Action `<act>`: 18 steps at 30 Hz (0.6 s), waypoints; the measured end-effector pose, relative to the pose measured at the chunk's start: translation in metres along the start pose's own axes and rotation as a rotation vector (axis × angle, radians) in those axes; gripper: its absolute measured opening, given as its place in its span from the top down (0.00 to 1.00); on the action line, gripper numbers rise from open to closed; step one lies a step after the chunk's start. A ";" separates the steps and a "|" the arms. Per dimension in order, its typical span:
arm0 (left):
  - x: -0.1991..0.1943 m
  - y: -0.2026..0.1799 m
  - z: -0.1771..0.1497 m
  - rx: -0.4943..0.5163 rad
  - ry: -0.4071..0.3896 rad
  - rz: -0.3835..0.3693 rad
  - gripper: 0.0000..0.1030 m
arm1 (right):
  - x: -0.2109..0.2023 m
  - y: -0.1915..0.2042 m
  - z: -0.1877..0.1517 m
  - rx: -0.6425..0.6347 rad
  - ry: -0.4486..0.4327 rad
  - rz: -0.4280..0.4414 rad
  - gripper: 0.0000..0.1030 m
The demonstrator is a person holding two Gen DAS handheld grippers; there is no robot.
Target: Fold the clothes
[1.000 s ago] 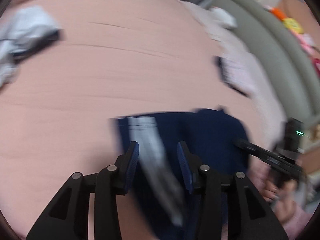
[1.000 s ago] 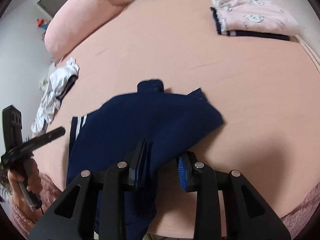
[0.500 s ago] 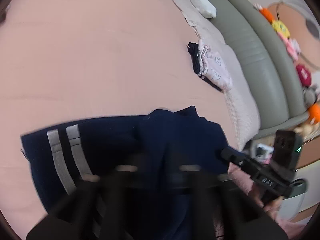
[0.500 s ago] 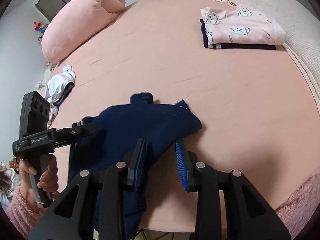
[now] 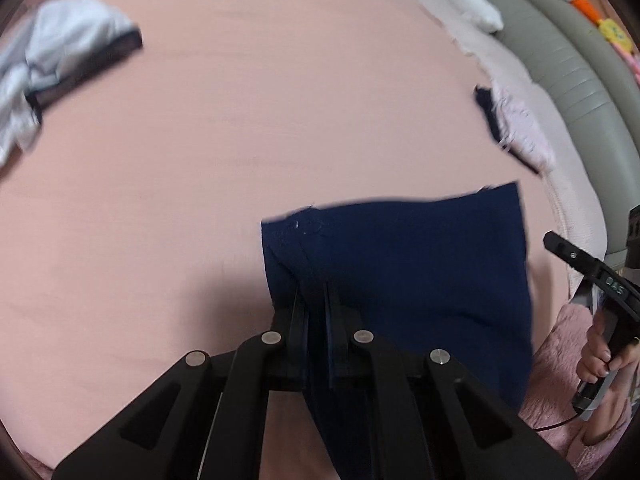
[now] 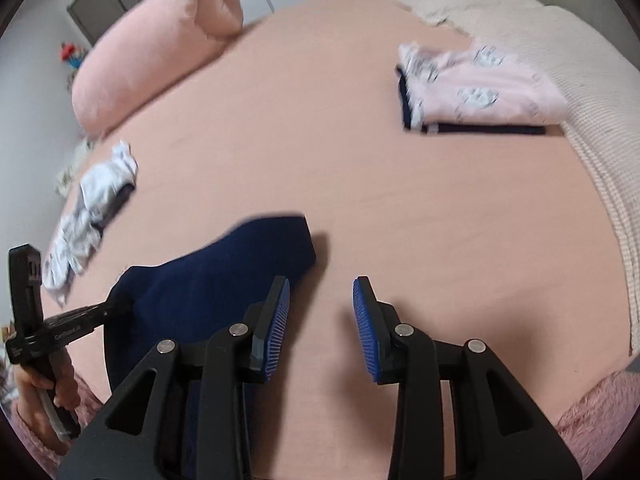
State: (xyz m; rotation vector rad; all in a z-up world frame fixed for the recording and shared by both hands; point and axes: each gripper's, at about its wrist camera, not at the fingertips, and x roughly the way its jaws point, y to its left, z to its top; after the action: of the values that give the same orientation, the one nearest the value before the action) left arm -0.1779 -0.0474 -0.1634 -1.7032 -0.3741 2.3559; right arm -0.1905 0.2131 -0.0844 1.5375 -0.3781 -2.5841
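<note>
Navy garment on the pink bed, near edge, lying partly folded with its lower part hanging off toward the person. Left claw pinched tight on a ridge of the navy cloth at its left edge; fabric runs down between the fingers and drapes below them. Right claw is opening, blue pads apart, nothing between them; the garment lies just beside its left pad, bare sheet under the gap.

Step in hand, as I read it: mid-fold of the navy piece, one side gripped, the other side let go. Next move probably calls for the right claw to take a fresh hold on the free edge or corner nearest it, so both sides can be carried over together and laid flat. With only one side held, the cloth could drag and bunch.

Room: wide open sheet ahead of the garment. White crumpled clothes well apart to the left, near the pink bolster. Folded pink stack well apart to the right, by the pale blanket. Near bed edge is close behind the work; little margin there.
</note>
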 end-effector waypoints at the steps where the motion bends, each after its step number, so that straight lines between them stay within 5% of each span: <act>1: 0.003 0.000 -0.001 0.001 0.001 0.001 0.94 | 0.005 0.004 -0.001 -0.016 0.012 0.003 0.67; 6: -0.012 0.002 0.002 -0.007 -0.068 0.098 0.93 | 0.017 0.030 -0.004 -0.138 0.034 0.014 0.67; 15: -0.025 0.017 0.004 -0.065 -0.052 0.194 0.89 | 0.038 0.023 0.003 -0.063 -0.017 -0.133 0.67; 18: -0.042 0.003 0.008 -0.021 -0.146 0.157 0.89 | 0.039 0.025 0.006 -0.090 -0.029 -0.176 0.67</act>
State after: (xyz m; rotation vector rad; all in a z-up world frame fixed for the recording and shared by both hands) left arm -0.1724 -0.0636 -0.1242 -1.6298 -0.2987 2.6065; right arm -0.2155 0.1817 -0.1081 1.5695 -0.1323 -2.7147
